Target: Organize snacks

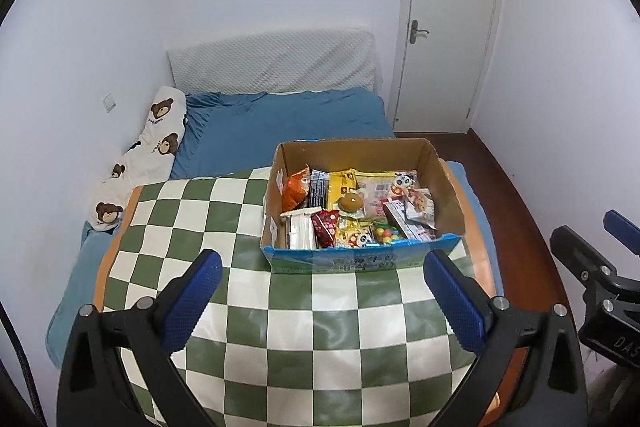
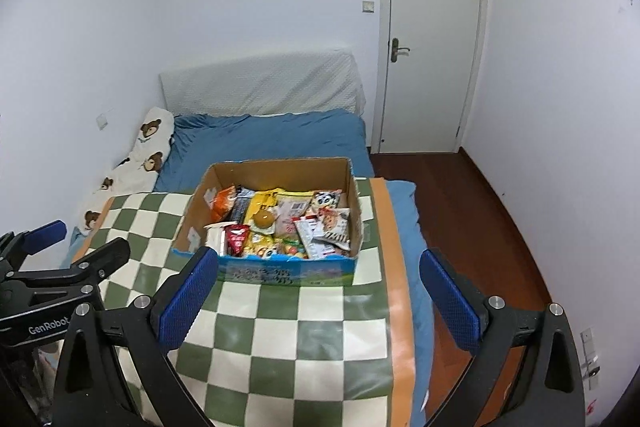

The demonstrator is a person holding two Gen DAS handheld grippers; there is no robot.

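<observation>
Both grippers spread wide, empty; snack box [image 1: 356,263] on checkered cloth [image 1: 304,339], bed [image 1: 288,119] behind.

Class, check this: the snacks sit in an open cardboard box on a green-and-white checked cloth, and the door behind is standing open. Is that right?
Not quite. The door is closed, as the right wrist view shows. The rest holds: the snacks sit in the open cardboard box on the checked cloth.
</observation>
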